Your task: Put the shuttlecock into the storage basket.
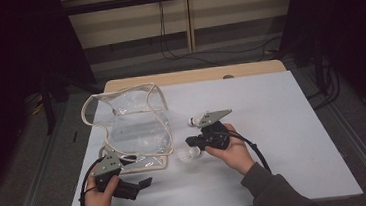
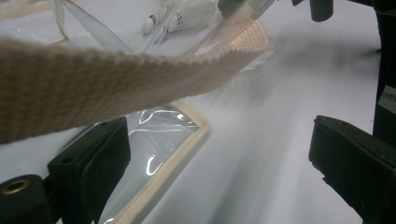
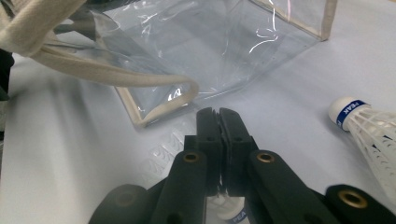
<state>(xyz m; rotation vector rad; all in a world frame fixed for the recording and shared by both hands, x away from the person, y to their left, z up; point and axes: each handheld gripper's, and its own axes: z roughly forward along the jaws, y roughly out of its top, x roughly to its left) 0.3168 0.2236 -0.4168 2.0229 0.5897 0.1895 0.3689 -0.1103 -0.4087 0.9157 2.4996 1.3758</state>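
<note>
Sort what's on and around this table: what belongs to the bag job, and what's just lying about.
In the job:
clear bag
webbing strap
near shuttlecock
far shuttlecock
left gripper, fingers open at the strap
right gripper, fingers shut

Lying about:
cables on the floor behind the table
small dark thing at the table's far edge

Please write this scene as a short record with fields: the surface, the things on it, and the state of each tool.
surface: white table
bag: clear, beige trim, lying at the table's left
strap: beige webbing, passing above the left tool's jaws
shuttlecocks: two; one by the right tool, one under its jaws
left tool: jaws wide apart, at the bag's near corner
right tool: jaws together, pointing toward the bag
</note>
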